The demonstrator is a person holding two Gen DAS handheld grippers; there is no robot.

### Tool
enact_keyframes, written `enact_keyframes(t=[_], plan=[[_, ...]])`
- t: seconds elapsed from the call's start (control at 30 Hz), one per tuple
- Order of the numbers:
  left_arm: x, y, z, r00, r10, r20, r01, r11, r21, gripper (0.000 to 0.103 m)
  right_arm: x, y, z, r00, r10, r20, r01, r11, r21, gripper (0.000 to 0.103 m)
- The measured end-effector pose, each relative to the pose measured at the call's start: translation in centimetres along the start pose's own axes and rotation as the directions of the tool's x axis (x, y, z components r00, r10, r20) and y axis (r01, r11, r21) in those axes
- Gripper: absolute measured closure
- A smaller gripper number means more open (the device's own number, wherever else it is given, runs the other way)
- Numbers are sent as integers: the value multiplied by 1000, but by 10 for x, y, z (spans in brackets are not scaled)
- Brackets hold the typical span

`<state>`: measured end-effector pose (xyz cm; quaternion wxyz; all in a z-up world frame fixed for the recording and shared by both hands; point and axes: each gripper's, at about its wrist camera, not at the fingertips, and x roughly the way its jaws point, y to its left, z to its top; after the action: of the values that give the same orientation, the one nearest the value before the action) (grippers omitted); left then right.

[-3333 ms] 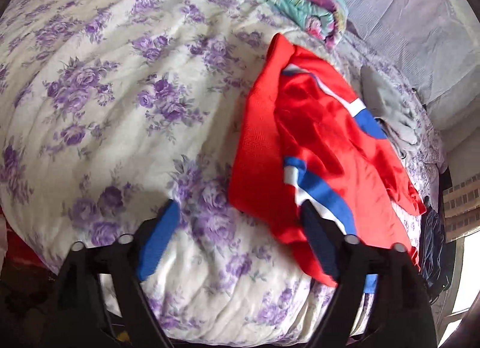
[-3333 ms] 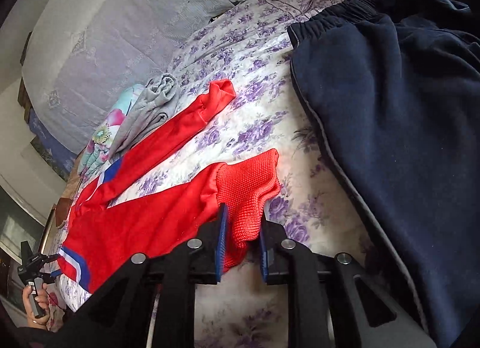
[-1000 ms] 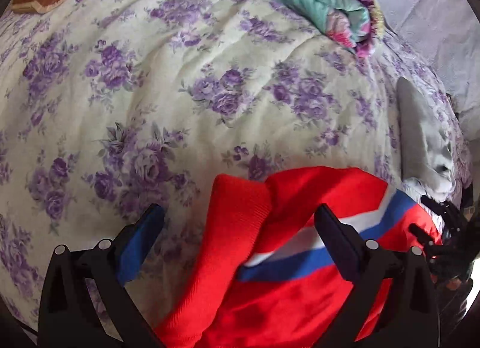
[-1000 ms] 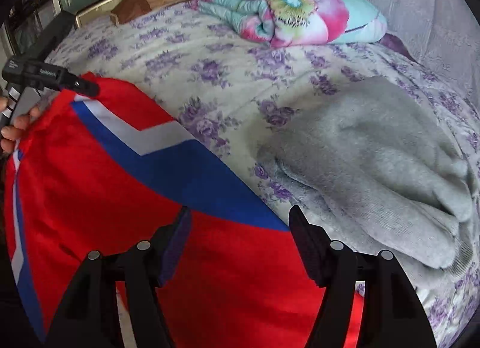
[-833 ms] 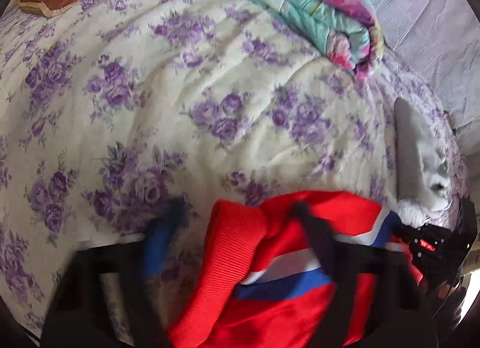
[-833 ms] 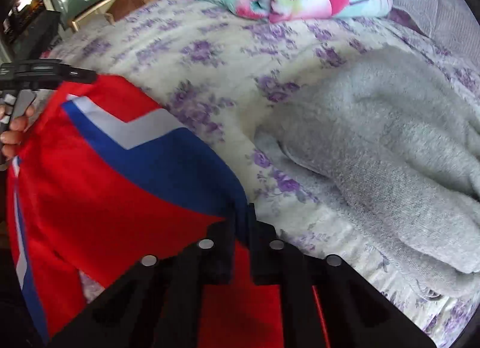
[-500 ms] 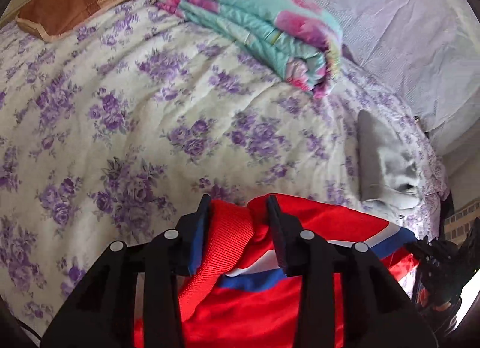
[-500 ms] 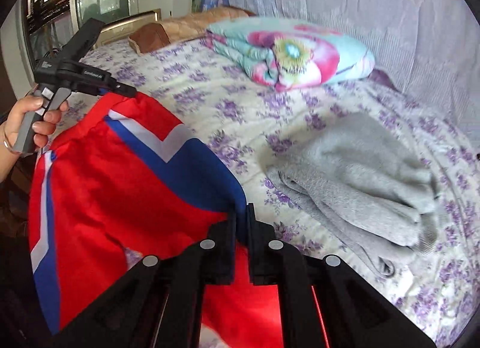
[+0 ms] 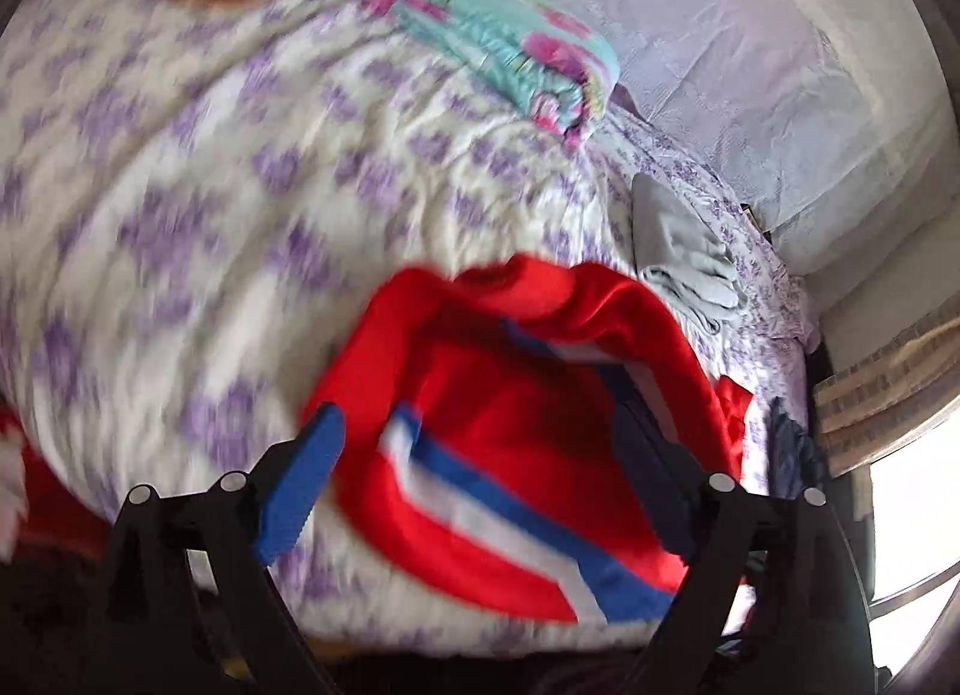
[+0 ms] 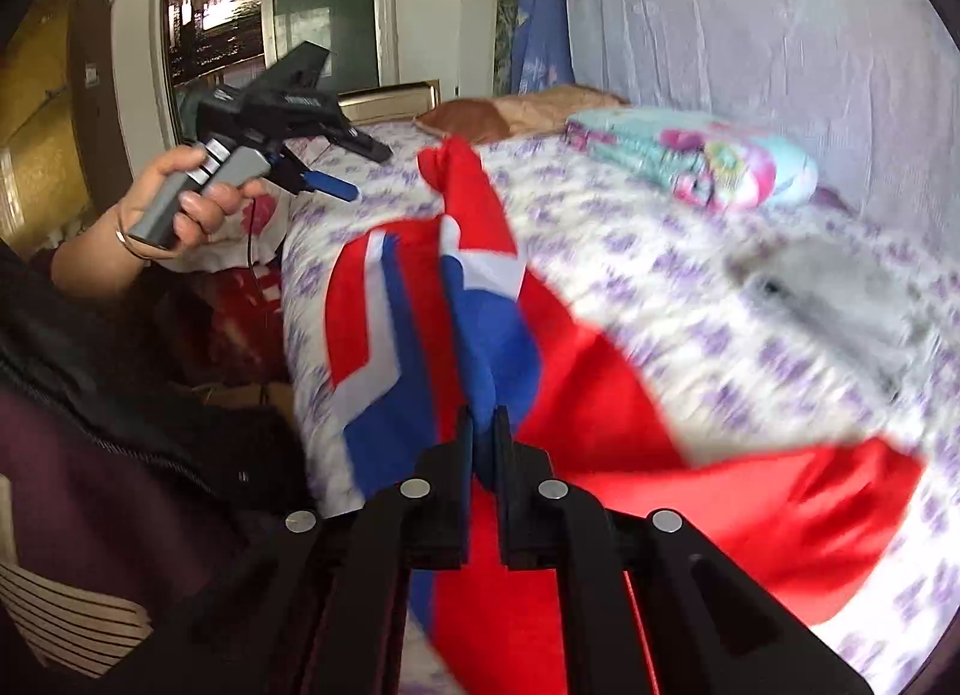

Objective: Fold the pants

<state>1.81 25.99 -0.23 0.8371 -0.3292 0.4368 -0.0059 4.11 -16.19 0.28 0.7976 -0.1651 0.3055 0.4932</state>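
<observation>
On the floral bed [image 9: 180, 215], the right gripper [image 10: 483, 437] pinches red pants [image 10: 600, 395].

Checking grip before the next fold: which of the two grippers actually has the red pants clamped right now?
The right gripper: its jaws are shut on the red pants. The left gripper has its jaws spread wide, gripping nothing.

Black tool [image 10: 483, 443], blue pads [image 9: 298, 488], silver screws.

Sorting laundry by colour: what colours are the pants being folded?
Red pants with blue and white stripes, clearest in the right wrist view.
</observation>
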Motion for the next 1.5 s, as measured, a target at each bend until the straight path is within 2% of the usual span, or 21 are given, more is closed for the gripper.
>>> enact_keyframes(t=[0.1, 0.23, 0.3, 0.4, 0.47, 0.57, 0.63, 0.67, 0.7, 0.73, 0.77, 0.8, 0.97, 1.07, 1.2, 1.3, 1.37, 1.5], plan=[[0, 8, -14, 996, -92, -18, 90, 993, -76, 16, 18, -4, -24, 1000, 30, -10, -29, 996, 84, 96], [6, -16, -15, 985, -174, -14, 173, 983, -60, 11, 24, -7, -35, 1000, 29, 11, -30, 993, 113, 96], [23, -28, -13, 989, -143, -41, 141, 989, -51, 10, 26, -7, -36, 999, 27, 21, -29, 992, 119, 96], [51, -27, -16, 986, -97, -136, 83, 991, -102, 10, 30, -8, -39, 999, 10, 36, -14, 992, 125, 96], [61, -23, -21, 975, -132, -178, 107, 983, -147, 10, 30, -8, -42, 999, 7, 51, -14, 992, 129, 96], [65, -20, -22, 980, -102, -168, 78, 987, -144, 10, 30, -13, -49, 997, 23, 70, -34, 988, 154, 96], [67, -14, -13, 984, -115, -137, 89, 980, -180, 11, 30, -15, -49, 996, 34, 78, -47, 985, 165, 96], [67, -12, -8, 986, -119, -115, 96, 978, -184, 14, 30, -16, -49, 996, 36, 81, -49, 985, 165, 96], [68, -12, -2, 989, -116, -92, 99, 980, -175, 21, 30, -15, -48, 996, 35, 85, -48, 986, 161, 96], [71, -15, 4, 989, -116, -96, 101, 984, -147, 42, 29, -14, -47, 995, 35, 90, -48, 987, 154, 96], [74, -18, 7, 988, -113, -103, 100, 988, -115, 76, 28, -12, -47, 995, 32, 96, -46, 988, 148, 96], [73, -19, 9, 989, -112, -98, 102, 989, -103, 85, 27, -11, -46, 994, 30, 102, -44, 988, 146, 96], [33, -26, 14, 995, -100, 5, 101, 995, -20, 87, 21, -6, -37, 987, 69, 145, -89, 986, 140, 96], [13, -24, 3, 997, -64, 39, 63, 998, 22, 87, 27, 7, -35, 989, 82, 121, -94, 992, 90, 96], [23, 8, -22, 1000, 19, 24, -19, 1000, 7, 87, 39, 10, -39, 991, 102, 85, -109, 990, 89, 96], [33, 35, -31, 1000, -3, 13, 4, 999, -49, 87, 39, 10, -41, 990, 114, 85, -122, 988, 98, 96], [33, 36, -33, 1000, -6, 28, 7, 999, -38, 87, 36, 12, -41, 987, 128, 98, -137, 986, 90, 96], [35, 27, -34, 998, 45, 39, -45, 999, 11, 86, 37, 18, -43, 982, 164, 91, -171, 983, 72, 96]])
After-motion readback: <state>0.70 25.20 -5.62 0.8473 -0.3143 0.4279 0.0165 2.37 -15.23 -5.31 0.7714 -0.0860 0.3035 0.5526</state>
